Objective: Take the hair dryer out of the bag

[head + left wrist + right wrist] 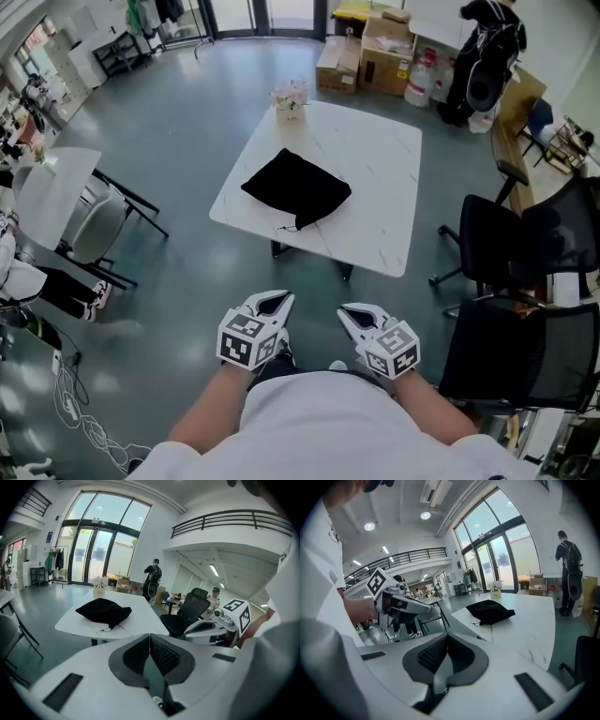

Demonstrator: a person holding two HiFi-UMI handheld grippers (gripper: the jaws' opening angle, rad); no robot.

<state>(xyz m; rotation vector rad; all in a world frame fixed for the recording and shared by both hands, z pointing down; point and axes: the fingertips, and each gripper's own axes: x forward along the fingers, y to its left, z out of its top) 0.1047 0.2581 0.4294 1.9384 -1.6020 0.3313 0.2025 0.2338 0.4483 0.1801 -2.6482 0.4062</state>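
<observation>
A: Left claw (279, 298)?
B: Jaws pressed together, nothing between them. It is held low by the person's body, well apart from the counter (375, 178).
A: The black bag (297, 187)?
B: Slumped on the white counter, drawstring end nearest us. The hair dryer doesn't show.
A: Right claw (349, 309)?
B: Closed tight, empty. The 2 sit side by side.
</observation>
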